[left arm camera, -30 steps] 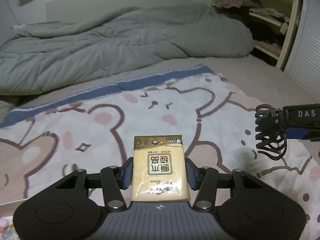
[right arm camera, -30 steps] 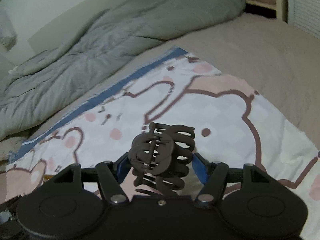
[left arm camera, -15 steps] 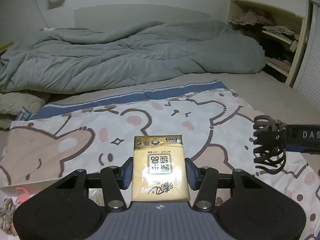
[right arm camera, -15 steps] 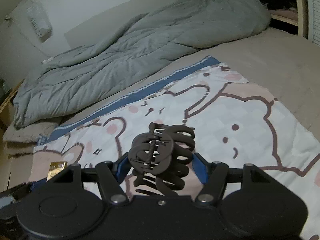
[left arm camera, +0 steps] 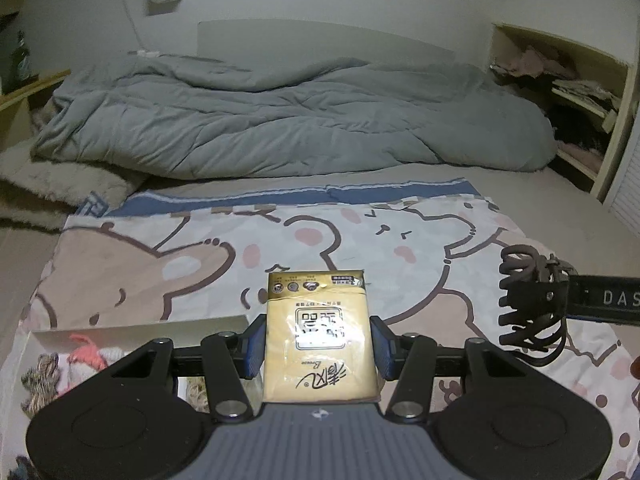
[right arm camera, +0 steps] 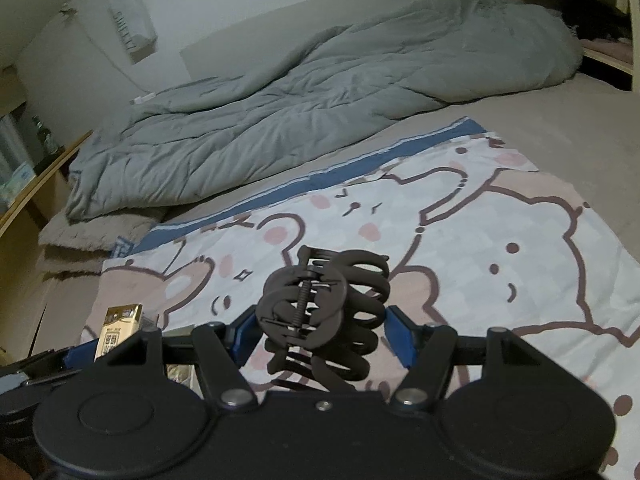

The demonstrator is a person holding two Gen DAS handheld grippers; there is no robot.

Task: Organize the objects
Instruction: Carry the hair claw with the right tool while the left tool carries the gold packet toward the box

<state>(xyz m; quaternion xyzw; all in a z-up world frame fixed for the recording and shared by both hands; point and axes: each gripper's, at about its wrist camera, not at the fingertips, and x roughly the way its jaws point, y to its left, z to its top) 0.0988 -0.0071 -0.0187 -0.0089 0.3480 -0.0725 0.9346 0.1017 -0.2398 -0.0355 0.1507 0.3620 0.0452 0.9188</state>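
The left gripper (left arm camera: 318,346) hides the near right part of the box (left arm camera: 132,330); its contents are too blurred to name. The tissue pack (left arm camera: 320,344) lettering is unreadable.

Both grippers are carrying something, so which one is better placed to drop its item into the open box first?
Left. The left gripper, shut on the tissue pack, hangs right over the box of small items. The right gripper holds the hair claw farther off, over the bear blanket.
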